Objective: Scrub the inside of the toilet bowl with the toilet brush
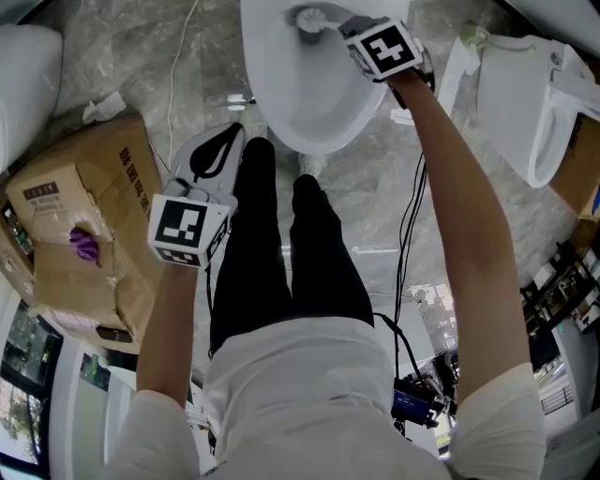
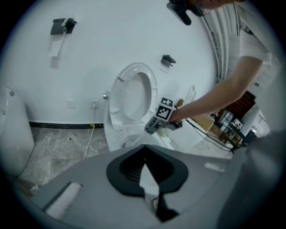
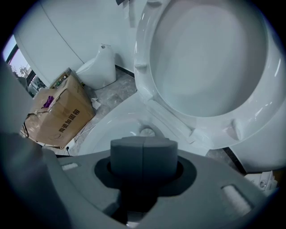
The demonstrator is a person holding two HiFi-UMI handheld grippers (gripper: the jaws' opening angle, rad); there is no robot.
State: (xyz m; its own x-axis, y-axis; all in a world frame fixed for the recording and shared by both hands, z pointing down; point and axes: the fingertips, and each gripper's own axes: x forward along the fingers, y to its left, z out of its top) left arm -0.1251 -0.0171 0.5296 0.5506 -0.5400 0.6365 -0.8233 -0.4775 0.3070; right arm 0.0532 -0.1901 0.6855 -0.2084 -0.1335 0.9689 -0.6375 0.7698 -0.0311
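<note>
Reaching over the toilet bowl (image 1: 281, 122) w/ my right gripper (image 1: 349, 28), I had its pads pressed together. The toilet brush (image 1: 307, 17) had its head low inside the bowl, near the back. In the right gripper view the bristles showed just past the pads. The handle was hidden by them, so I judged I was pinching it, not seeing it directly.

My left gripper (image 1: 232, 131) hung by my left leg, well apart from the bowl. Its jaws were closed at the tips w/ nothing btwn them.

Risks as I read them:
- Handle could twist or slide in the pads if I pushed hard sideways. The grip looked to be on a thin shaft, and the head would then skid instead of scrub.
- Fast strokes could flick water over the rim onto the floor or my legs, b/c I stood right against the bowl's front.
- The raised seat (image 3: 205, 58) stood just above my right gripper. Lifting too high on a back stroke could knock it.
- The black cable (image 1: 410, 216) trailed under my right arm. A wide sweep could drag it onto the rim.
</note>
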